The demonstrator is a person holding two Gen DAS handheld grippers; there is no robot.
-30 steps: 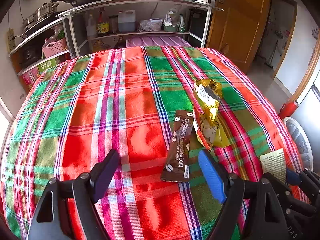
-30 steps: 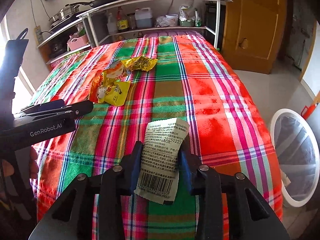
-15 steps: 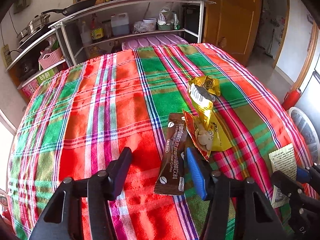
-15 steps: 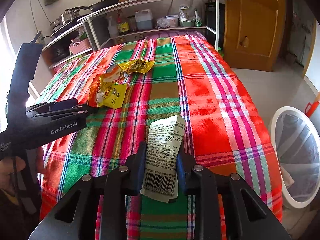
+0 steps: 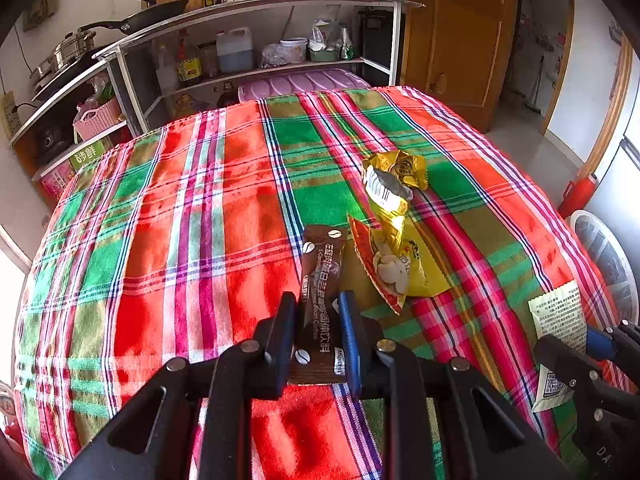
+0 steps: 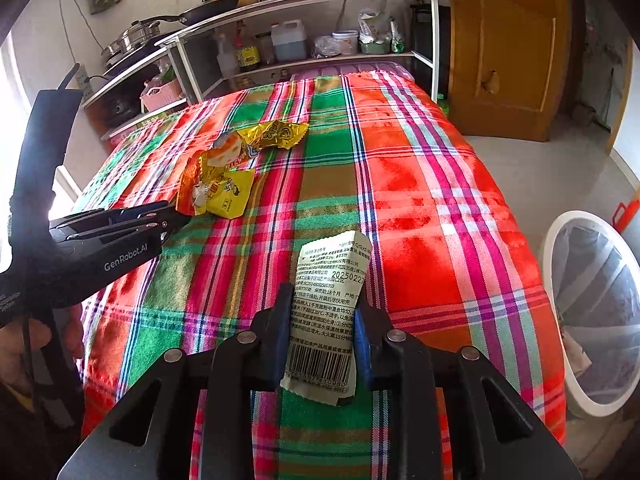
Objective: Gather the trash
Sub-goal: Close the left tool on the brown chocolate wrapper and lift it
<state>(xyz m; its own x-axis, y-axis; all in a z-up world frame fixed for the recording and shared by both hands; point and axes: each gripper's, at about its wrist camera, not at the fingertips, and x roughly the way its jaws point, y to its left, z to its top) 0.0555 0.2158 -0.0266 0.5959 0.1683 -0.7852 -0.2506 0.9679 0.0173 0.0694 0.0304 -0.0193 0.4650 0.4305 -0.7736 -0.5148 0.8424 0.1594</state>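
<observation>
While the left tool (image 5: 318,322) has just closed on the brown coffee sachet (image 5: 320,304) lying on the plaid-covered desk (image 5: 200,220), the right tool (image 6: 324,320) grips a white printed packet (image 6: 328,312). Beside the sachet lie a yellow snack wrapper (image 5: 404,268) and a gold wrapper (image 5: 394,184).

- The coffee sachet (image 5: 320,300) lies on the tablecloth (image 5: 180,240), its near end between the left gripper (image 5: 318,340) fingers.
- Just right of it sits a snack wrapper (image 5: 400,268), with a foil wrapper (image 5: 390,188) behind and overlapping that one.
- Further right, the printed packet (image 6: 328,308) sits in the right gripper (image 6: 322,332).
- The bin (image 6: 592,308) stands on the floor off the table's right edge.
- Shelves (image 5: 248,52) stand behind the table.
</observation>
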